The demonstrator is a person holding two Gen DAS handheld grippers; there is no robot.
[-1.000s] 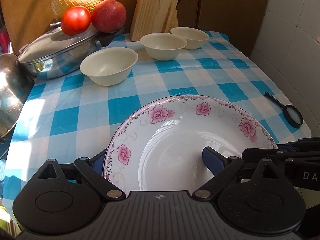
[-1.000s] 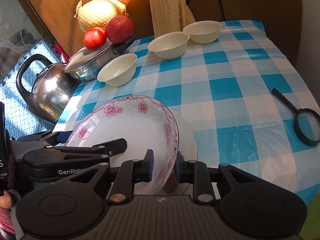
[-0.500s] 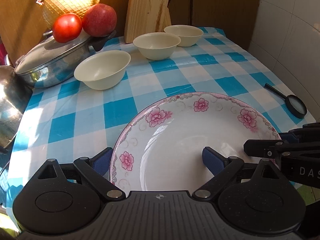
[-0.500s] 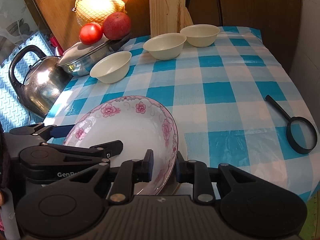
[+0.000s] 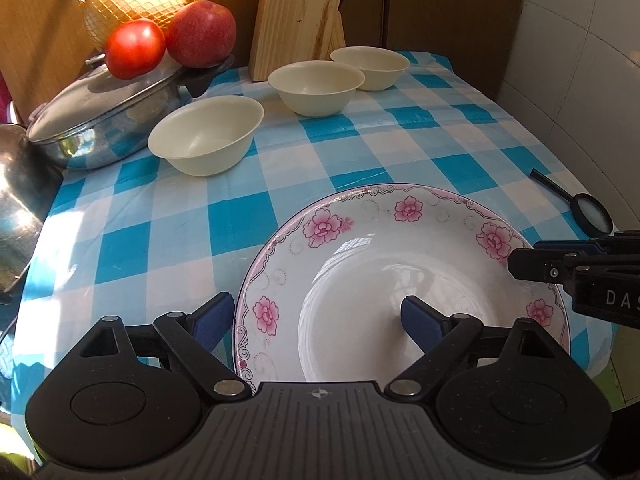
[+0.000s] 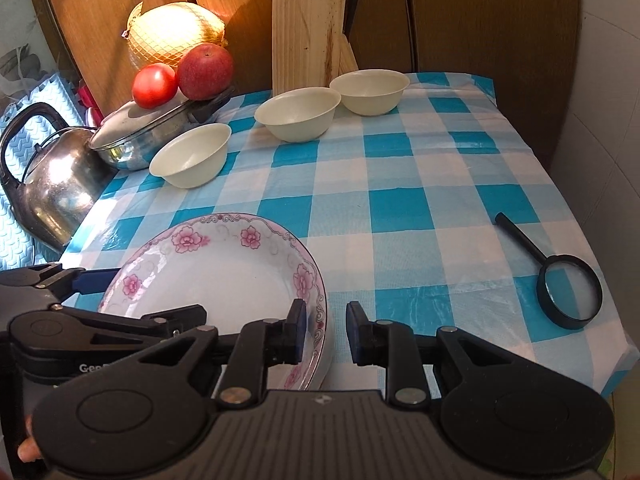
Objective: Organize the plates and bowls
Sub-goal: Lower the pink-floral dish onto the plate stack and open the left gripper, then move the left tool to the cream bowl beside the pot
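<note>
A white deep plate with pink flowers (image 5: 400,248) (image 6: 224,280) sits low over the blue-checked cloth near the table's front edge. My right gripper (image 6: 326,332) (image 5: 526,256) is shut on its right rim, one pad inside and one outside. My left gripper (image 5: 316,318) (image 6: 144,294) straddles the near-left rim. Its jaws are wide and closing, one finger outside the rim and one over the well, neither pressing. Three cream bowls (image 5: 204,136) (image 5: 316,88) (image 5: 370,66) stand in a row toward the back.
A lidded steel pot (image 5: 108,116) carries a tomato, an apple and a netted melon at the back left. A kettle (image 6: 52,188) stands left of it. A knife block (image 6: 308,36) is behind the bowls. A magnifying glass (image 6: 568,292) lies near the right edge.
The plate has tipped down flatter and shifted slightly right, still in the right gripper. The left gripper stays astride the rim.
</note>
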